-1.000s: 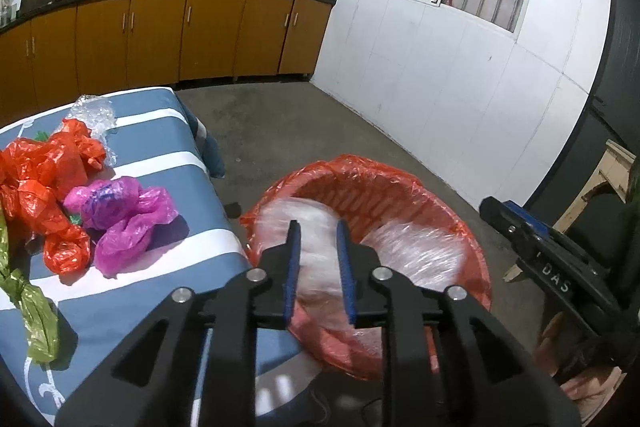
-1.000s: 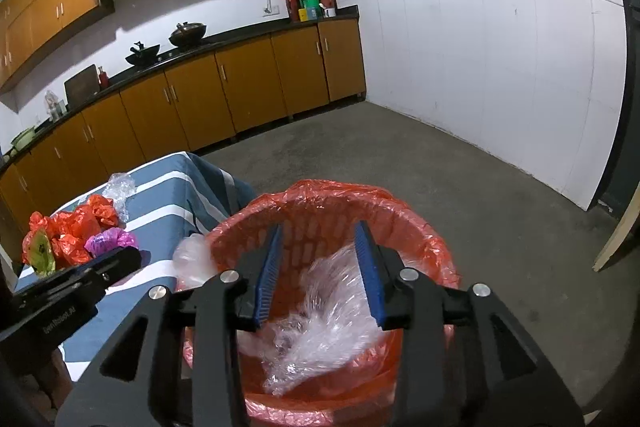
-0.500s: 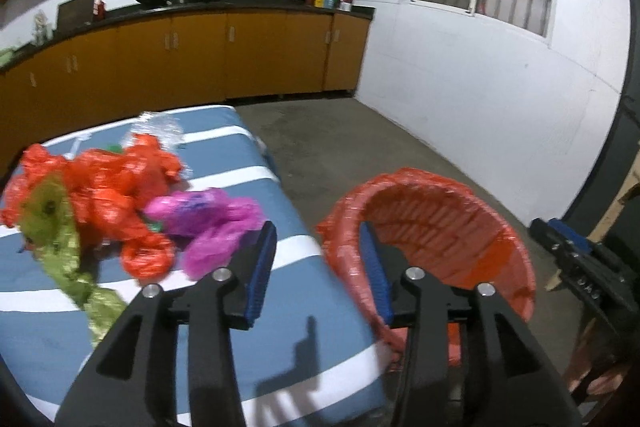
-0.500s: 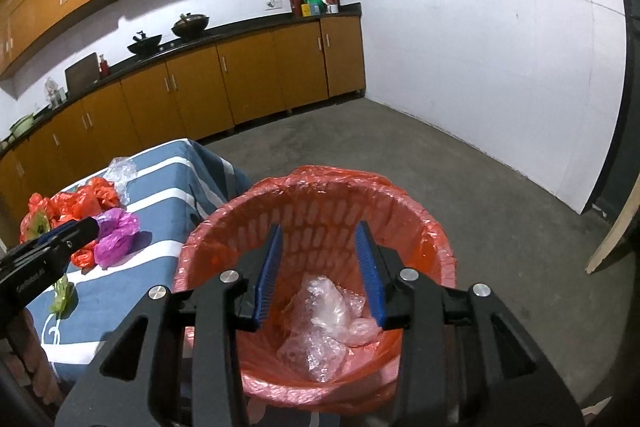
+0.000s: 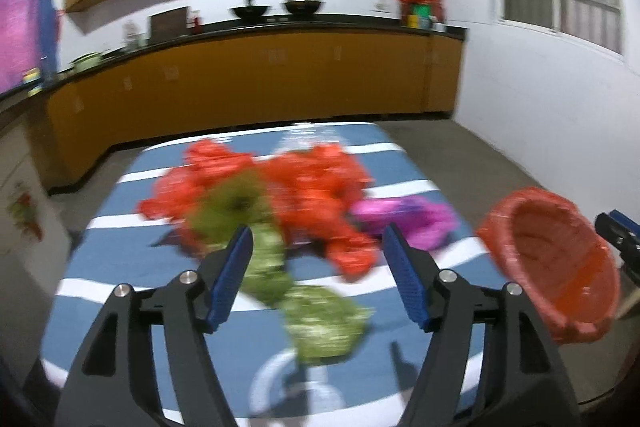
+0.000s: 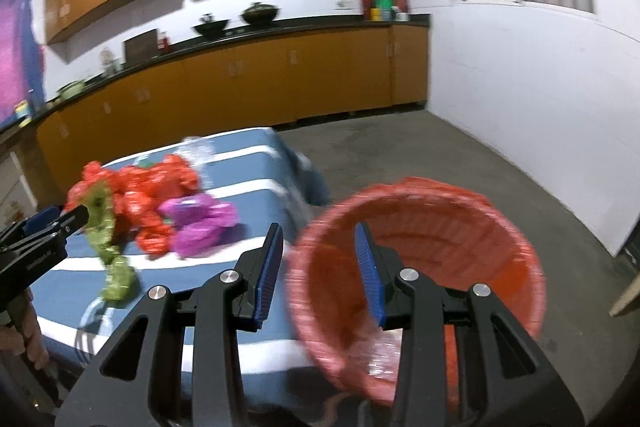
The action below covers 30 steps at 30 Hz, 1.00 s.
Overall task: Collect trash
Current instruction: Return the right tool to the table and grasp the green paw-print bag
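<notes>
I am holding the left tool (image 5: 320,269) spread wide with nothing between its blue pads, and it is hanging above the blue-and-white striped tabletop (image 5: 120,267). Below it a heap of crumpled plastic bags is lying — red bags (image 5: 316,187) across the middle, a green bag (image 5: 280,275) trailing toward me under the tool, and a purple bag (image 5: 408,215) on the right side of the heap. A clear plastic piece (image 6: 196,151) is sitting at the far edge of the heap. Motion blur is smearing the finer detail of all of these.

My right tool (image 6: 318,265) is also gaping, gripping nothing, and it is pointing over the near-left rim of the red-lined basket (image 6: 480,211), which is standing on the floor just beside the tabletop's right edge. Inside the basket, low down, some clear plastic trash (image 6: 384,351) is showing between the tool's arms.

In the right wrist view the left tool is reaching in from the left, near the green bag. Orange cabinets (image 5: 260,79) are running along the far wall.
</notes>
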{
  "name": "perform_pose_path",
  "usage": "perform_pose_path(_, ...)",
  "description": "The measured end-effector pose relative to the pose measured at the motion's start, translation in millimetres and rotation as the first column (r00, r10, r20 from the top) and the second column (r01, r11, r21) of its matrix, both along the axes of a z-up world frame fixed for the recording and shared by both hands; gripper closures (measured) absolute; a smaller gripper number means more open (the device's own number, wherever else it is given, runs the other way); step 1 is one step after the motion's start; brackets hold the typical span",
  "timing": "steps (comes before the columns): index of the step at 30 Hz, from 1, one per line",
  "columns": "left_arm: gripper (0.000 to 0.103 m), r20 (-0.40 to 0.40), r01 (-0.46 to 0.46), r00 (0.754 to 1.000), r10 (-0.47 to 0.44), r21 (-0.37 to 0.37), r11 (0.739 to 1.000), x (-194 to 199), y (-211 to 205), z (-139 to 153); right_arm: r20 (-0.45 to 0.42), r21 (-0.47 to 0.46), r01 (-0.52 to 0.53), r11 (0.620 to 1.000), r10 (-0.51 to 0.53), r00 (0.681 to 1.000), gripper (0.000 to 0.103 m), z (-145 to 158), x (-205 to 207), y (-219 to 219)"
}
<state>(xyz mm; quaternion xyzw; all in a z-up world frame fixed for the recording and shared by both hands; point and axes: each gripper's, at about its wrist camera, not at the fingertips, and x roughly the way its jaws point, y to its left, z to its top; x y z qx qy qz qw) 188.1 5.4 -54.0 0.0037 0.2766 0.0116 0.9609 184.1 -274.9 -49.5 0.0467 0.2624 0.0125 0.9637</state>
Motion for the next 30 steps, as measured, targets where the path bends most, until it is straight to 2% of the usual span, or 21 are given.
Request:
perform_pose_path(5, 0.035, 0.000, -0.150, 0.989, 0.150, 0.008, 0.989, -7.3, 67.6, 1.0, -0.003, 0.004, -0.128, 0.992, 0.128, 0.992, 0.064, 0.6, 17.5, 54.9)
perform_pose_path(13, 0.035, -0.006, -0.317, 0.949, 0.317, -0.032, 0.948, -17.2, 150.4, 1.6, -0.035, 0.014, -0.345, 0.938, 0.345, 0.938, 0.064, -11.1, 46.2, 162.4)
perform_pose_path(21, 0.035, -0.028, -0.377, 0.926, 0.376, -0.064, 0.924, -26.6, 196.0, -7.5, -0.130, -0.003, -0.450, 0.893, 0.446, 0.886, 0.064, -45.0, 70.0, 228.4)
perform_pose_path(30, 0.035, -0.062, -0.389, 0.921, 0.385, -0.091, 0.917, -26.4, 214.4, -20.1, -0.226, -0.043, -0.480, 0.876, 0.459, 0.859, 0.064, -68.3, 84.3, 259.1)
